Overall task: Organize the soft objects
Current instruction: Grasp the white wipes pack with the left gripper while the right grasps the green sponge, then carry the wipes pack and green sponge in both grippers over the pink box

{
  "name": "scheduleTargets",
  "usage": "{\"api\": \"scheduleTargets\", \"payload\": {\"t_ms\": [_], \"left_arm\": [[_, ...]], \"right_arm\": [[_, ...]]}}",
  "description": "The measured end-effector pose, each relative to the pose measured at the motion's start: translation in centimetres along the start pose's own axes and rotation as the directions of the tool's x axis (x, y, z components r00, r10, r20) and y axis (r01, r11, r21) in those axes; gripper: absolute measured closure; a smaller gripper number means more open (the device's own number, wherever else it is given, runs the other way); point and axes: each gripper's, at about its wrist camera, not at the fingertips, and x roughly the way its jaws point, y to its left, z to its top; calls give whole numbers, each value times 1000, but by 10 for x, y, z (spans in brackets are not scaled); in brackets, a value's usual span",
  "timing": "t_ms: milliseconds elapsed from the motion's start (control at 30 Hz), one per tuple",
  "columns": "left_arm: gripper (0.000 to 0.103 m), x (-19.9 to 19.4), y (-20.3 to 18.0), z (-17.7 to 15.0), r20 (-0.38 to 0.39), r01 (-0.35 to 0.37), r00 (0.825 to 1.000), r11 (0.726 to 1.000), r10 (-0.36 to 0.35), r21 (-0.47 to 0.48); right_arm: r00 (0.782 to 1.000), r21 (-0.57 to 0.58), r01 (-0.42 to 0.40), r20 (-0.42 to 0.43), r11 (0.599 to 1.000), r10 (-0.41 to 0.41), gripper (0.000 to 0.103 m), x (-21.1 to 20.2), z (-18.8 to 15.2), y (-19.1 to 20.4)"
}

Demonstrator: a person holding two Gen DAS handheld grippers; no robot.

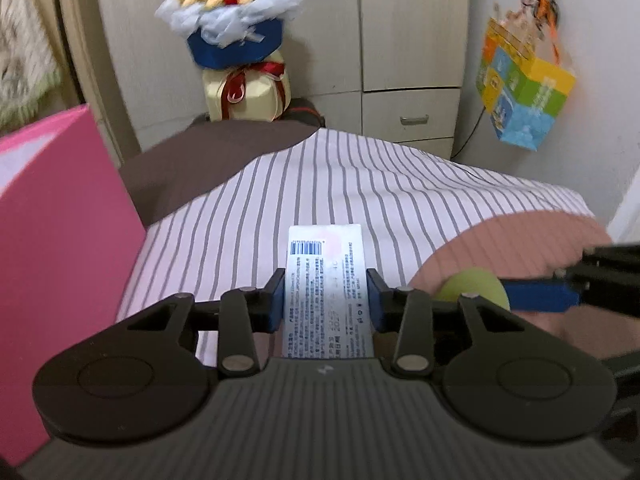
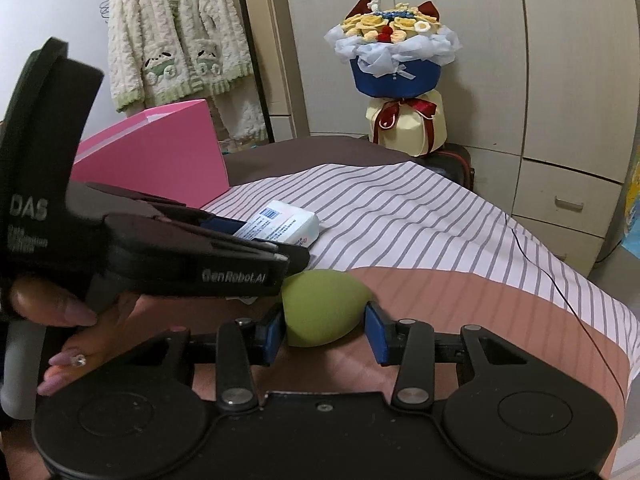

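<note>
Pink box (image 1: 60, 240) stands at the left edge of the striped bed cover (image 1: 360, 184). Left gripper (image 1: 326, 292) is clamped on a white tissue pack (image 1: 326, 276), which lies mid-cover, barcode face up. Just to its right, right gripper (image 2: 326, 326) is closed around a green sponge egg (image 2: 324, 308) over the pink band of the cover, near its front edge.

Bouquet (image 2: 394, 46) (wardrobe (image 2: 500, 60) behind), cardigan (image 2: 180, 36)
</note>
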Motion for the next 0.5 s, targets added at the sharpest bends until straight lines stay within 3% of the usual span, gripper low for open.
{"api": "scheduleTargets", "payload": {"t_ms": [500], "left_arm": [[65, -46, 17, -18, 6, 102, 995, 990, -102, -95]], "right_arm": [[995, 47, 102, 0, 994, -102, 57, -28, -8, 27]]}}
